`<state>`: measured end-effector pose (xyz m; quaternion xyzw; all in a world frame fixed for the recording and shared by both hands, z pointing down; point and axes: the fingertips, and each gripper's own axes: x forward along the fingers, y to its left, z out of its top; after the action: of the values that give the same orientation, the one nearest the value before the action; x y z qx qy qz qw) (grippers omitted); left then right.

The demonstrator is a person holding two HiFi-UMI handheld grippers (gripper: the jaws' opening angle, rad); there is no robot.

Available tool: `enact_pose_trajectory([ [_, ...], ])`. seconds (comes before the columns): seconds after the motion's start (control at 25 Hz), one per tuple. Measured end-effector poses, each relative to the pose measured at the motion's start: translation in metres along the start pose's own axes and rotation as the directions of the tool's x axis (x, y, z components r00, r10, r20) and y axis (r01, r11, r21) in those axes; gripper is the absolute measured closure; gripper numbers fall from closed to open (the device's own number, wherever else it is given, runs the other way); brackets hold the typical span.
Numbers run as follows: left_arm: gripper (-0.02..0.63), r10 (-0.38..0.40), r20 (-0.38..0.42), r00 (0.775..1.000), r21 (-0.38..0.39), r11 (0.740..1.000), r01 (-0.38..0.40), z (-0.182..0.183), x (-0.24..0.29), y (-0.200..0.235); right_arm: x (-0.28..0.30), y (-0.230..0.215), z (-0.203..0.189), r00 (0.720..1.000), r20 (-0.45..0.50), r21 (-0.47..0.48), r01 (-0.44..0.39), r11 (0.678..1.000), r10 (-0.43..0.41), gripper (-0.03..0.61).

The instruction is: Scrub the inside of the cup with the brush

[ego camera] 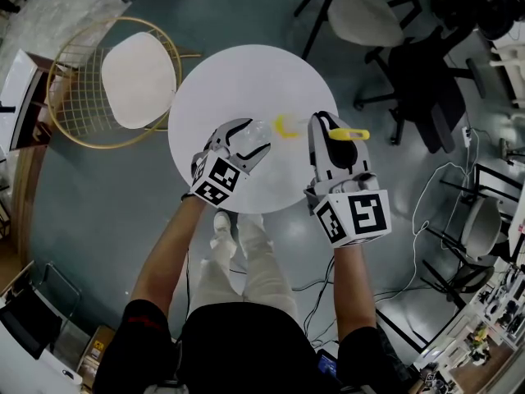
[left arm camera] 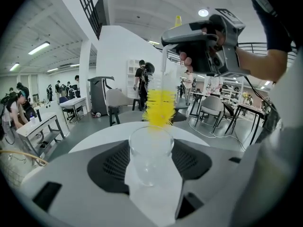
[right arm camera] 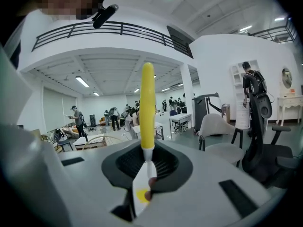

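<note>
Over the round white table [ego camera: 221, 80] my left gripper [ego camera: 250, 144] is shut on a clear cup [ego camera: 256, 135], which lies tilted with its mouth toward the right. In the left gripper view the cup [left arm camera: 151, 152] sits between the left gripper's [left arm camera: 151, 162] dark pads. The brush's yellow bristles [left arm camera: 160, 109] hang right at its rim; whether they are inside I cannot tell. My right gripper [ego camera: 332, 135] is shut on the brush's yellow handle [ego camera: 349, 135], with the bristles [ego camera: 285, 126] pointing at the cup. In the right gripper view the handle [right arm camera: 147, 105] stands up out of the right gripper [right arm camera: 146, 176].
A gold wire chair with a white seat [ego camera: 135, 76] stands left of the table. A white chair [ego camera: 365, 15] and a black office chair [ego camera: 414, 68] stand at the back right. Cables [ego camera: 439, 187] run over the floor on the right.
</note>
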<state>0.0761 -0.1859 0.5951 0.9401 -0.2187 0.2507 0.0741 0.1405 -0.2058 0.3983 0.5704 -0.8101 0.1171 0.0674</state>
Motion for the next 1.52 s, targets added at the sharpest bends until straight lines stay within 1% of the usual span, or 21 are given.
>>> enact_pose_trajectory([
  [0.32, 0.324, -0.001, 0.002, 1.0, 0.001, 1.0, 0.001, 0.001, 0.0, -0.001, -0.01, 0.015, 0.027, 0.998, 0.05, -0.01, -0.037, 0.999, 0.037, 0.531],
  [0.56, 0.324, -0.004, 0.003, 1.0, 0.001, 1.0, 0.004, 0.002, 0.0, -0.001, -0.014, 0.028, 0.036, 0.996, 0.066, -0.009, -0.066, 0.998, 0.067, 0.531],
  [1.04, 0.324, -0.008, 0.007, 1.0, -0.002, 1.0, 0.008, 0.002, 0.001, -0.001, -0.008, 0.052, 0.022, 0.992, 0.036, -0.01, -0.122, 0.992, 0.123, 0.531],
  [1.52, 0.324, -0.009, 0.014, 1.0, 0.0, 1.0, 0.009, 0.002, 0.002, -0.002, -0.002, 0.052, 0.005, 0.993, 0.012, 0.009, -0.12, 0.993, 0.12, 0.529],
])
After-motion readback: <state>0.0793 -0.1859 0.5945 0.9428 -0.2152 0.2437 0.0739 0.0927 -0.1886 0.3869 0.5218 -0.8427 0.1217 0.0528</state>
